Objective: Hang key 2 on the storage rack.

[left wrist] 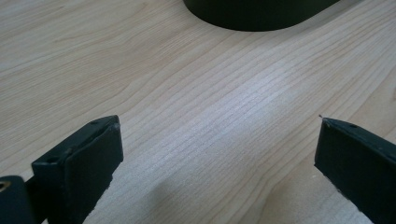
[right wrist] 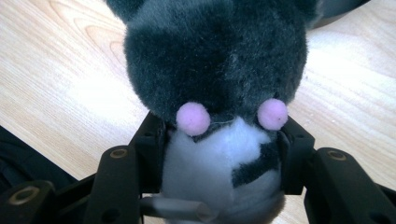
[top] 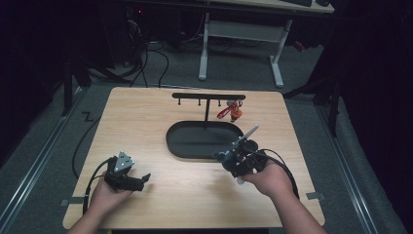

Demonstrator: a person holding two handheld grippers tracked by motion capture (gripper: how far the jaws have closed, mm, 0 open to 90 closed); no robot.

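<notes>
- Clamping a grey plush toy (right wrist: 219,93), the right hand-held gripper (top: 233,155) holds it just above the bench (top: 185,190), beside the black tray (top: 195,144).
- Left hand-held gripper (top: 141,179): jaws apart, empty.

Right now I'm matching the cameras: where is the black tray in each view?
High view: the tray lies in the middle.
Left gripper view: its rim at the top edge.
Right gripper view: probably the dark top-right corner, behind the plush toy.
Shared landmark: the wooden table.
</notes>
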